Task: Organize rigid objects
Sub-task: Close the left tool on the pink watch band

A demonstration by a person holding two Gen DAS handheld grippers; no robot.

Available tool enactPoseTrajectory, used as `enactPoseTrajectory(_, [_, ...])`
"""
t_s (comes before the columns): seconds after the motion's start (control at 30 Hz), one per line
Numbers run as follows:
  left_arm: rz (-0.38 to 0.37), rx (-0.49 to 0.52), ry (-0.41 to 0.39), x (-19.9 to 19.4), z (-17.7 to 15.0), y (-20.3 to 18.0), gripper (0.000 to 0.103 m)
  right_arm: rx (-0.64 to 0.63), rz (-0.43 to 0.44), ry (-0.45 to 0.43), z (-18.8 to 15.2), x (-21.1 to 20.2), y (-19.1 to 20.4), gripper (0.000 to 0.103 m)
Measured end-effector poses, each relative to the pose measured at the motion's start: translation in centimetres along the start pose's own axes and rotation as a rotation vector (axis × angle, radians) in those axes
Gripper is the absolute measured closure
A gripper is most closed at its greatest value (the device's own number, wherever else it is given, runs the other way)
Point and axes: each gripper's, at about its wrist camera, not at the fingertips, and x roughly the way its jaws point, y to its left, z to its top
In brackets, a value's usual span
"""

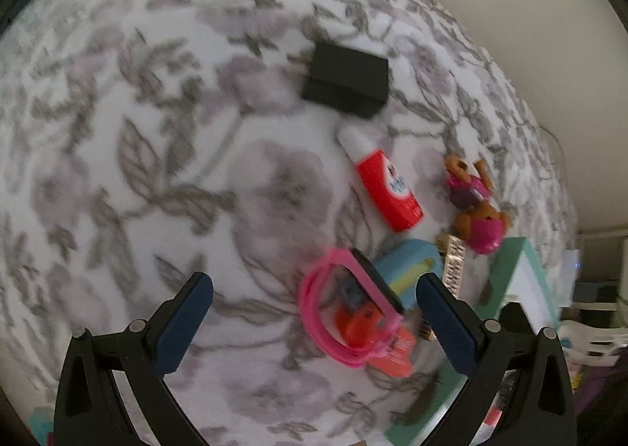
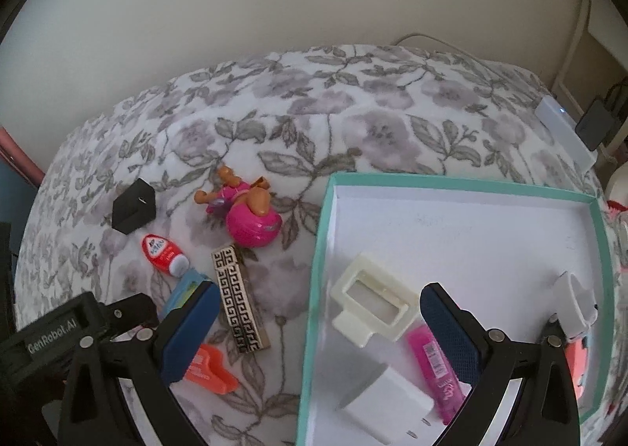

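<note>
Only right view: white charger (image 2: 386, 397), tray (image 2: 320, 250)

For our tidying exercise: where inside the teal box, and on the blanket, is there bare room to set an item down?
Inside the teal box, the far half is bare, beyond the cream frame. On the floral blanket, space lies behind the toy dog and black charger. It is crowded between the patterned box and red bottle.

On the floral bedspread lie a black charger cube (image 2: 133, 205), a red-and-white tube (image 2: 165, 254), a pink-and-brown toy dog (image 2: 245, 207) and a black-and-cream patterned bar (image 2: 239, 299). The teal-rimmed white tray (image 2: 318, 250) holds a cream frame (image 2: 373, 299), white plug (image 2: 386, 403) and pink tube (image 2: 433, 371).
</note>
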Motion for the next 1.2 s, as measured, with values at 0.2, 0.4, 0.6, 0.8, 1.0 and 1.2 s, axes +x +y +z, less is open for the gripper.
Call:
enactPoseTrajectory(0.2, [-0.026,0.011,0.037,0.9,-0.5,-0.8,0.000,0.030,0.016,0.007,-0.5,-0.5,-0.9,0.000])
enactPoseTrajectory(0.4, [-0.010,0.019,0.024,1.1,-1.0,-1.8,0.005,0.052,0.029,0.006,-0.5,-0.9,-1.5,0.000])
enactPoseTrajectory(0.6, [0.015,0.013,0.008,1.0,-0.8,-2.0,0.020,0.058,0.042,0.006,-0.5,-1.2,-1.7,0.000])
enactPoseTrajectory(0.8, [0.034,0.022,-0.010,0.5,-1.0,-2.1,0.038,0.049,0.048,0.020,-0.7,-0.9,-1.5,0.000])
enactPoseTrajectory(1.0, [0.031,0.017,-0.021,0.1,-1.2,-2.1,0.045,0.033,0.046,0.031,-0.9,-0.7,-1.2,0.000])
enactPoseTrajectory(1.2, [0.029,0.015,-0.031,-0.4,-1.1,-1.7,0.046,0.015,0.037,0.043,-1.3,-0.5,-0.8,0.000])
